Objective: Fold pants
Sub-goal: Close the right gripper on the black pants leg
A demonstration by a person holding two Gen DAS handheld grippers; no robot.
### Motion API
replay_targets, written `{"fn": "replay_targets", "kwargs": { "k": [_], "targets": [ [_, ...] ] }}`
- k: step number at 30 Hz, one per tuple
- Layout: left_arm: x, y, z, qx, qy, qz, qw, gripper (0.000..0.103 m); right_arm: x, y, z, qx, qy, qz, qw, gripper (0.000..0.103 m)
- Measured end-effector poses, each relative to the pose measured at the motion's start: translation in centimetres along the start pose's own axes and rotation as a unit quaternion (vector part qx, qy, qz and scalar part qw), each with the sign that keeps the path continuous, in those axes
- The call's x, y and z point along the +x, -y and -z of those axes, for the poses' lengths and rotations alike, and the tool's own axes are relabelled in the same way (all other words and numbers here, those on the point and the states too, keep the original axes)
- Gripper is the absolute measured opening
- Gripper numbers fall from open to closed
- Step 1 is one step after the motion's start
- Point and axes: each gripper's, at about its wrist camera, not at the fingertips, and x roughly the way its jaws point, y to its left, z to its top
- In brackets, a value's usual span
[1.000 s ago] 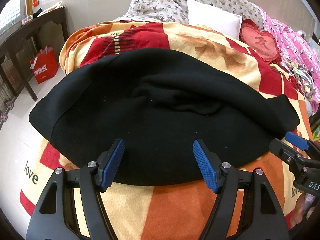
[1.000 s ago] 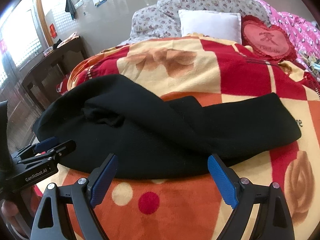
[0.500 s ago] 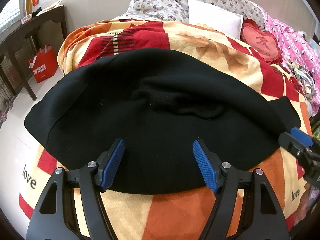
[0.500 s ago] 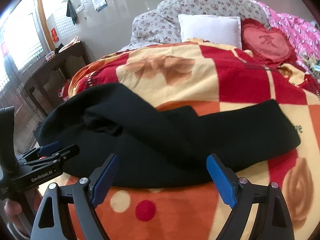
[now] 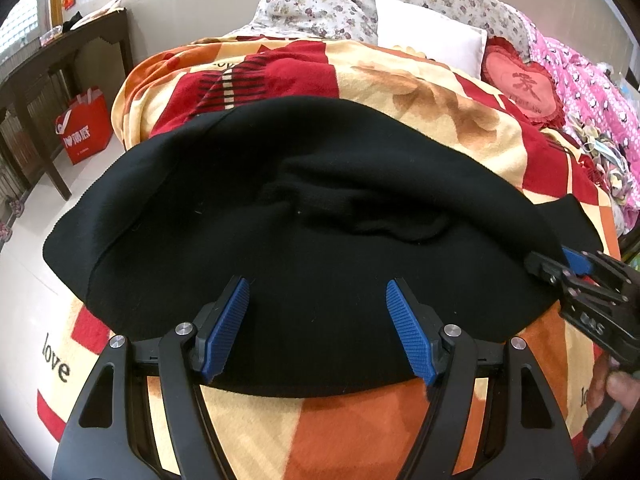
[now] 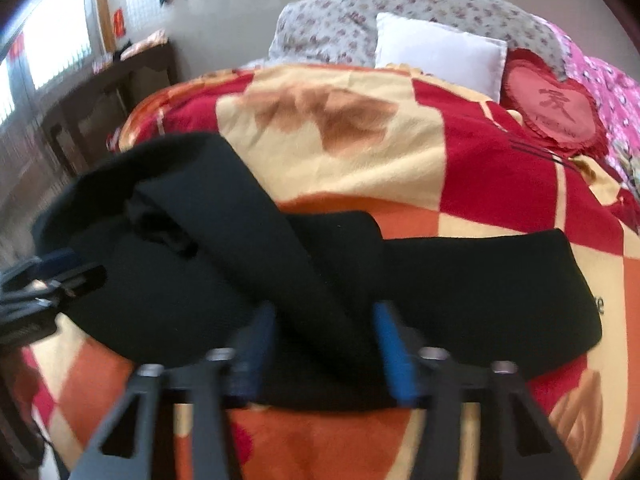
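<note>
The black pants lie rumpled across the near end of a patterned blanket, one leg crossed over the other and running out toward 3 o'clock in the right wrist view; the left gripper sits at 6 o'clock of its own view with its blue pads spread wide, released, poised over the near hem with cloth showing between them but nothing pinched; the right gripper is blurred at 6 o'clock of its view, its fingers closer together than the left's yet with a gap and black cloth between them, so it reads as parted and not gripping; each gripper shows in the other's view, the right at 3 o'clock, the left at 9 o'clock, both at the edge of the pants; a white pillow and a red heart cushion lie at 1 o'clock; a dark table and a red bag stand at 10 o'clock.
</note>
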Motion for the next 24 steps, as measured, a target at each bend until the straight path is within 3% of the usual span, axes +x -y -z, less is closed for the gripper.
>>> {"fn": "replay_targets", "kwargs": {
  "k": [3, 11, 13, 16, 18, 21, 24],
  "targets": [
    [0.1, 0.0, -0.1, 0.000, -0.002, 0.000, 1.0000, 0.072, -0.1, 0.8, -1.6, 0.008, 0.028, 0.004, 1.000, 0.018],
    [-0.1, -0.7, 0.0, 0.001, -0.006, -0.004, 1.0000, 0.072, 2.6, 2.1, -8.7, 0.001, 0.073, 0.080, 0.994, 0.010],
    [-0.6, -1.5, 0.0, -0.007, -0.006, -0.006, 0.9999, 0.072, 3.3, 2.3, -9.6, 0.007, 0.066, 0.064, 0.996, 0.010],
    [-1.4, -2.9, -0.1, -0.019, 0.001, -0.007, 0.9998, 0.072, 1.9, 2.8, -9.4, 0.043, 0.060, -0.040, 0.996, 0.010],
    [-1.9, -3.8, -0.1, -0.026, 0.006, -0.009, 0.9996, 0.072, 0.8, 2.4, -8.5, 0.040, 0.048, -0.096, 0.993, 0.017],
    [-2.2, -4.5, -0.1, -0.032, 0.005, -0.008, 0.9994, 0.072, -0.1, 1.1, -6.4, -0.008, 0.025, -0.095, 0.995, 0.057],
    [-2.5, -4.9, 0.3, -0.036, 0.005, -0.006, 0.9993, 0.072, 0.5, 0.3, -4.4, -0.046, -0.001, -0.059, 0.997, 0.057]
  ]
}}
